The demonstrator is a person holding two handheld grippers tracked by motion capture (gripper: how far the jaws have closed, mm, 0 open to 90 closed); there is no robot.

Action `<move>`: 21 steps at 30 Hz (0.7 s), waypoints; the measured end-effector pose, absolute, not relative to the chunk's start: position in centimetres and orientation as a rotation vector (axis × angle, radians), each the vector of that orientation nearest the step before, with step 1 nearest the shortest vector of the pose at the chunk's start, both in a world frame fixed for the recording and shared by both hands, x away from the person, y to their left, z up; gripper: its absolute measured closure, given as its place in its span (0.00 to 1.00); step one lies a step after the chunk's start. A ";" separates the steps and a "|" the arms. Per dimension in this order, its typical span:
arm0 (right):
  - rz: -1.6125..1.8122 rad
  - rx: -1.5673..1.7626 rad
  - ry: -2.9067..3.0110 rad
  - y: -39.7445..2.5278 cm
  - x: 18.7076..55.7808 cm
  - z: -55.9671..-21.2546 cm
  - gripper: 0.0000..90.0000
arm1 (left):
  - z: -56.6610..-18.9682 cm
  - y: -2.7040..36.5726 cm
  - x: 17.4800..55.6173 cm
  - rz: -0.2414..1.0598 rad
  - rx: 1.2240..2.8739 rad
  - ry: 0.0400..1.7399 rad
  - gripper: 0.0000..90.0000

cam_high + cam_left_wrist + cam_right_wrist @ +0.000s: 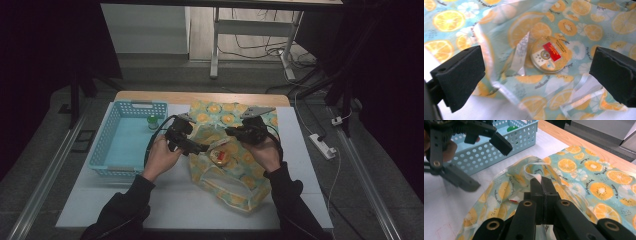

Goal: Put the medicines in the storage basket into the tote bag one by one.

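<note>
The right gripper point(541, 182) is pinching the bag point(584, 170) rim shut; the left gripper point(536, 72) is hovering open over the round tin point(548, 54).

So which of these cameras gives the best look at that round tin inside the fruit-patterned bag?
The left gripper view: the round tin sits central and close, its red label plain, inside the bag. The high view shows it small between the grippers. In the right gripper view the bag's folds cover it.
</note>
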State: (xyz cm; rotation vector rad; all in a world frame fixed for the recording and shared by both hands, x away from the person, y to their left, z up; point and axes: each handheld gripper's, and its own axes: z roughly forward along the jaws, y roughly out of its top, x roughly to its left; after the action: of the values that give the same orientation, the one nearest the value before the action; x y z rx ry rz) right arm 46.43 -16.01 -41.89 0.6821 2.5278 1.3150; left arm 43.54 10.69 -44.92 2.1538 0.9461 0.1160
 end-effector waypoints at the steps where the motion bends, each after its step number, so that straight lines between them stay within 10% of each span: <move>1: 1.315 0.679 2.528 -16.0 46.4 -41.9 1.00 | -44.9 11.1 43.6 0.111 2.149 0.948 0.00; 21: 1.306 0.676 2.531 -15.9 46.5 -42.1 1.00 | -45.1 19.2 44.1 0.240 2.090 1.096 0.00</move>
State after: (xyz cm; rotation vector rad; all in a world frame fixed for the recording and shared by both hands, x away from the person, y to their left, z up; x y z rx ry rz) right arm 46.45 -15.93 -42.07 0.6755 2.5305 1.3063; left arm 44.13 19.22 -45.08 2.0904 1.0959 0.2403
